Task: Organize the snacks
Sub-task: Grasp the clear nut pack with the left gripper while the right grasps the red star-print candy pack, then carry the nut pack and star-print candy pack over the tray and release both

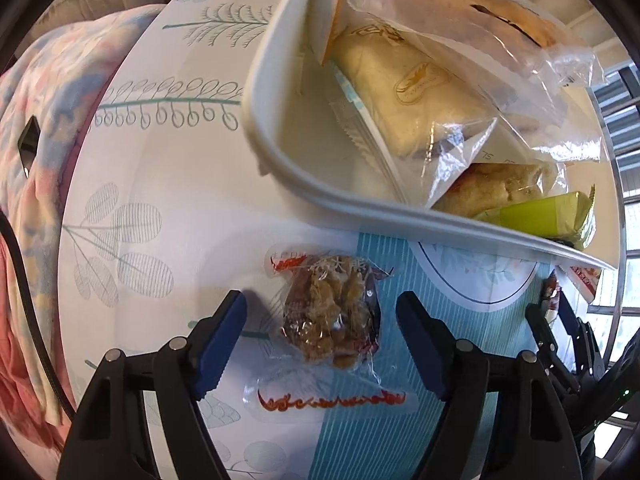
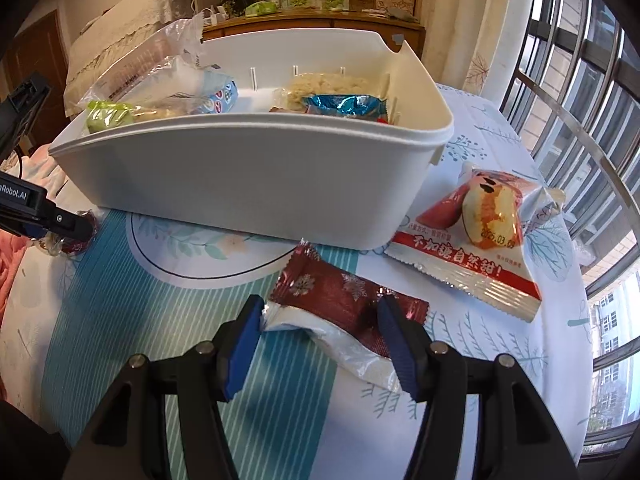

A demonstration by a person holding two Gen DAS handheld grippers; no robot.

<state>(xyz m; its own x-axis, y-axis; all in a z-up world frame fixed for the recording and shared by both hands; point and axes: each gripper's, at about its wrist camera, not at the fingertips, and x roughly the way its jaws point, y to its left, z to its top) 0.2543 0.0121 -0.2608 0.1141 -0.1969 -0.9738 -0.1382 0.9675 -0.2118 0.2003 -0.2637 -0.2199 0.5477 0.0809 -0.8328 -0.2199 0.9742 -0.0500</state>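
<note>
A round table (image 2: 472, 380) covered by a leaf-printed cloth is seen in both views, with a barred window (image 2: 580, 92) beside it. A pink floral blanket (image 1: 48, 128) at the table's edge is shown only by the left wrist view; a wooden sideboard (image 2: 316, 26) with clutter behind the table is shown only by the right.

On the cloth a white plastic bin (image 2: 248, 176) is set. In it are held a bread roll in clear wrap (image 1: 404, 96), a green packet (image 2: 108, 114), a blue foil packet (image 2: 344, 106) and a pale noodle-like pack (image 2: 328, 84).

Beside the bin a red-and-white apple-print pouch (image 2: 480, 240) lies flat, seen only from the right wrist.

The right gripper (image 2: 316, 328) is closed upon a dark red snowflake-print packet (image 2: 340, 304), its blue pads pressed to both ends.

The left gripper (image 1: 320, 320) is spread about a clear-wrapped nut snack (image 1: 332, 316) lying on the cloth; neither pad is seen touching it.
</note>
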